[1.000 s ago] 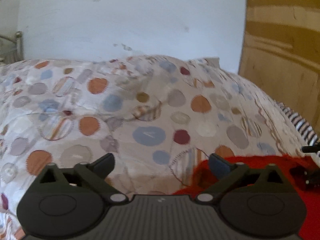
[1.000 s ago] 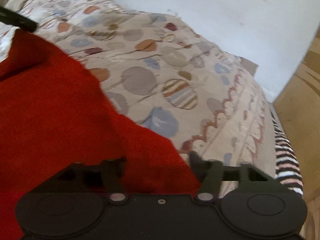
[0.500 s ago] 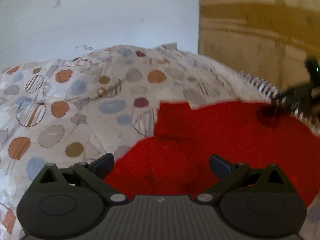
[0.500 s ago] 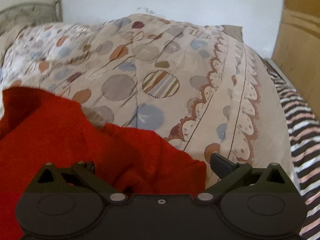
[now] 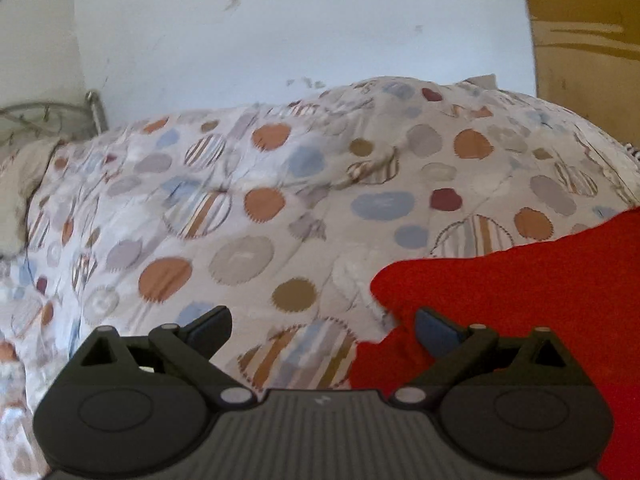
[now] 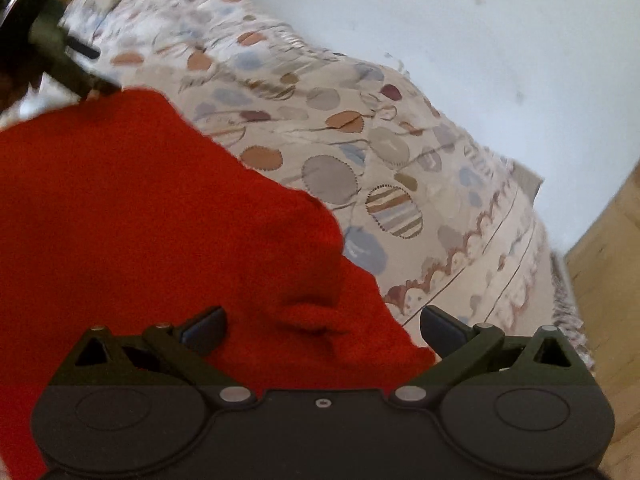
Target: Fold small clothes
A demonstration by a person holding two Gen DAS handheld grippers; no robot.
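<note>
A red knitted garment (image 6: 160,220) lies spread on the dotted quilt (image 6: 384,152) of a bed. My right gripper (image 6: 322,326) hovers open over its near right corner, with cloth under the gap but neither pad pressing on it. In the left wrist view the red garment (image 5: 520,300) fills the lower right. My left gripper (image 5: 324,330) is open above the quilt (image 5: 280,200), its right finger over the garment's left edge. In the right wrist view a dark, blurred shape at the garment's far left corner is the left gripper (image 6: 60,56).
A white wall (image 5: 300,32) stands behind the bed. A wooden panel (image 5: 588,40) rises at the right, and wooden boards (image 6: 608,280) flank the bed's right edge. A metal bed frame (image 5: 48,116) and a beige pillow (image 5: 20,184) are at the far left. Striped fabric (image 6: 568,312) hangs off the bed's right side.
My right gripper's jaws spread wide and let go of the red garment's corner. The left wrist view swung, so the garment now sits at its lower right. The left gripper stayed open.
</note>
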